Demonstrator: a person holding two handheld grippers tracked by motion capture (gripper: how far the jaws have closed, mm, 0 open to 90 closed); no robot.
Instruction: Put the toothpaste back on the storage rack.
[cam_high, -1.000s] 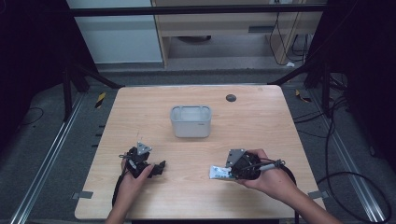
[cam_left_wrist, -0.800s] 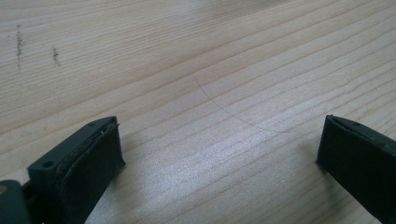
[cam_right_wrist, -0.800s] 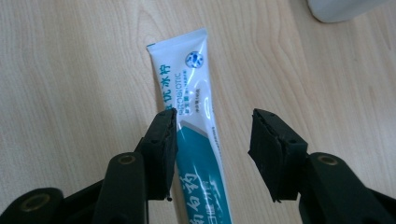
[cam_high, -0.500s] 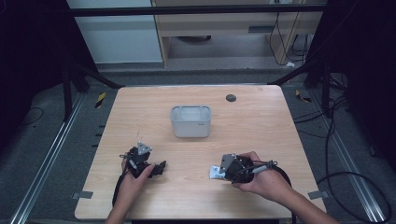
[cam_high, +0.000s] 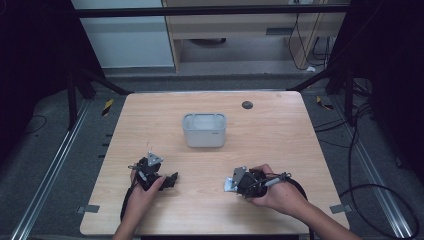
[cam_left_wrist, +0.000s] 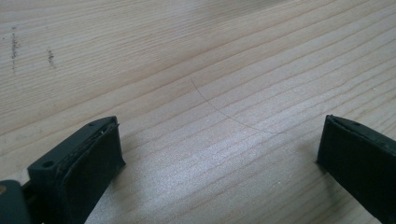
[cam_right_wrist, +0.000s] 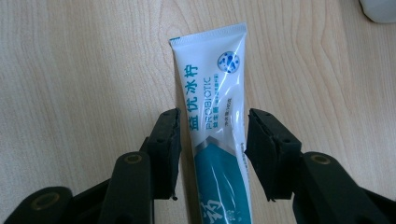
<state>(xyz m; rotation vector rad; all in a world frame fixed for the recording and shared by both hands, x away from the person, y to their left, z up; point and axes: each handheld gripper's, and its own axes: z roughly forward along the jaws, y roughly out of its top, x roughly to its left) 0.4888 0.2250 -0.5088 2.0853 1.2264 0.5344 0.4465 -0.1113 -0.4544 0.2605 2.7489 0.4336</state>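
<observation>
A light wooden table (cam_high: 280, 150) is seen from the high view, with a grey open bin (cam_high: 204, 130) standing near its middle and a small dark round spot (cam_high: 247, 105) farther back. At the near edge the left gripper (cam_high: 170, 180) is rested on the wood, well apart from everything else; in the left gripper view its jaws are spread wide over bare grain with nothing between them. The right gripper (cam_right_wrist: 212, 140) is held low over the near right part of the table, and a white and teal toothpaste tube (cam_right_wrist: 215, 112) is lain flat between its jaws, crimped end pointing away from the hand. The jaws have just been closing around the tube; a thin gap is still seen on each side, so the pads are judged not yet pressing and the tube is not held. In the high view the tube is mostly covered by the gripper body. Risks from here: the tube is flat and glossy, so a pinch across its edges could make it buckle or slide out when lifted; the tube sits slightly off-centre, nearer the right-hand pad, so one pad may land first and push the tube sideways; too low a descent could scrape the jaw tips on the wood.
</observation>
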